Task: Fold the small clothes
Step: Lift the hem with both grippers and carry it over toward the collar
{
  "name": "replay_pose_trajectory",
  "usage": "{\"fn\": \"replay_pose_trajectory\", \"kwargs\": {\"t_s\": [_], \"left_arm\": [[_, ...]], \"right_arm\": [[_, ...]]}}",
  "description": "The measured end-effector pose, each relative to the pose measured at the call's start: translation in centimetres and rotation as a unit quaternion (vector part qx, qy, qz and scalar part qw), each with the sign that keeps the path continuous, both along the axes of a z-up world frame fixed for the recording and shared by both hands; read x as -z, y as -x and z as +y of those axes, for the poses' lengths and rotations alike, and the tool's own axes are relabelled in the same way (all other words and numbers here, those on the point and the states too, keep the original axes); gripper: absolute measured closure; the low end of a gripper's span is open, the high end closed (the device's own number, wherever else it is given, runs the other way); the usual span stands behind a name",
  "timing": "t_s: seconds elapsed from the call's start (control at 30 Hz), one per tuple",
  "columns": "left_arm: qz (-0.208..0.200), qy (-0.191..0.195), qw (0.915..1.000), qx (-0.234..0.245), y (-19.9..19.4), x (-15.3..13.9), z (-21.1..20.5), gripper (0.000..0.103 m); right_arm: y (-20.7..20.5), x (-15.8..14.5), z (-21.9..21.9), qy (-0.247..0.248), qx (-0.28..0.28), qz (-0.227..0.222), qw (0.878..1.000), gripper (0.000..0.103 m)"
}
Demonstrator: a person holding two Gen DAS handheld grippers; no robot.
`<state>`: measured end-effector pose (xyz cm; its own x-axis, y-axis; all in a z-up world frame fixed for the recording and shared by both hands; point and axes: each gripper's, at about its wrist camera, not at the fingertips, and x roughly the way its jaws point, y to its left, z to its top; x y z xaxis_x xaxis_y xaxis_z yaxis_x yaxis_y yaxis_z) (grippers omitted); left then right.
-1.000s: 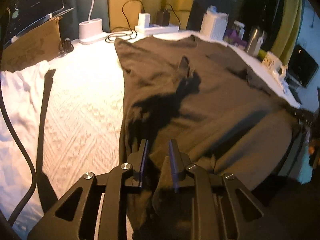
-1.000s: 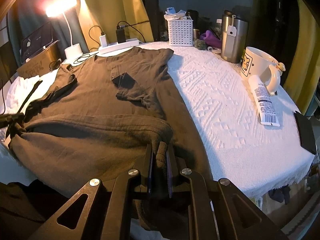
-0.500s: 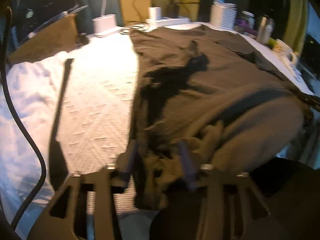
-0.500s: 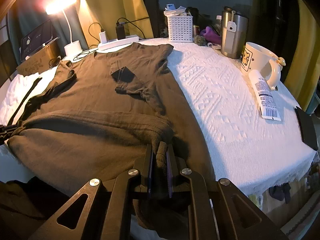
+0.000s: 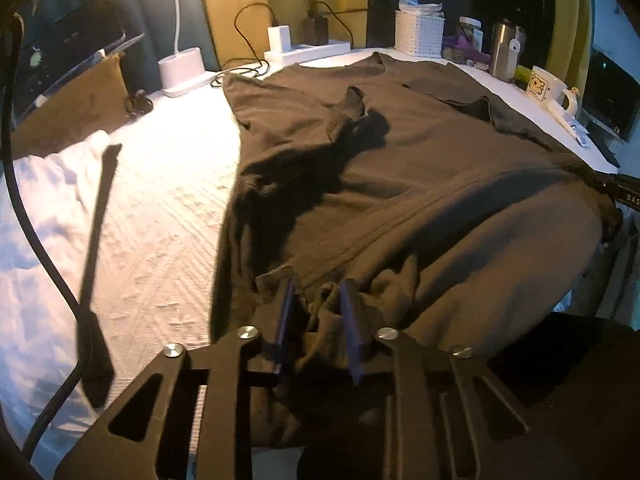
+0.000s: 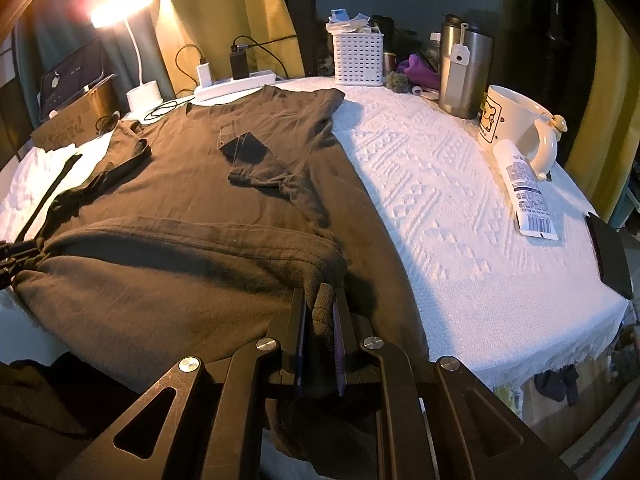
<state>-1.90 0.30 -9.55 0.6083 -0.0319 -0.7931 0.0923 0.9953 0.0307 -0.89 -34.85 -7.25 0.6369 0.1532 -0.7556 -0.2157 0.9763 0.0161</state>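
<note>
Brown shirt (image 6: pixel 208 184) lying lengthwise on the table (image 6: pixel 440 200), collar at the far edge, hem at the near edge pinched by right gripper (image 6: pixel 320 312) and left gripper (image 5: pixel 316 304)

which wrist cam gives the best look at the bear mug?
Right wrist. The mug sits large and sharp there beside the steel tumbler, bear print and handle clear, a tube lying against it. In the left wrist view the mug is small at the far right edge.
</note>
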Motion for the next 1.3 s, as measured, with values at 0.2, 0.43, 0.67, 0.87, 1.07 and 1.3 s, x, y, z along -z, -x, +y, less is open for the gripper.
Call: {"fn": "replay_pose_trajectory", "kwargs": {"t_s": [0.2,0.43,0.67,0.87,1.07,1.3], "left_arm": [[-0.005,0.011,0.9999,0.006,0.4,-0.8,-0.4,0.096],[-0.083,0.014,0.9964,-0.008,1.3,-5.1,0.2,0.096],[-0.132,0.015,0.9908,-0.025,1.1,-7.7,1.4,0.096],[-0.155,0.017,0.9869,-0.039,0.6,-8.7,2.3,0.097],[-0.182,0.015,0.9819,-0.049,-0.9,-10.1,2.8,0.097],[-0.209,0.017,0.9762,-0.055,-2.9,-11.6,3.4,0.097]], "right_arm": [[0.0,-0.4,0.1,-0.005,0.000,-0.008,1.000,0.092],[0.1,-3.3,0.3,-0.009,-0.008,-0.043,0.999,0.092],[0.0,-6.6,0.8,-0.004,-0.016,-0.085,0.996,0.092],[-0.8,-8.9,1.0,0.000,-0.020,-0.112,0.993,0.092],[-2.3,-10.2,1.4,0.000,-0.023,-0.126,0.992,0.092],[-4.6,-11.2,2.1,0.004,-0.028,-0.130,0.991,0.092]]}}
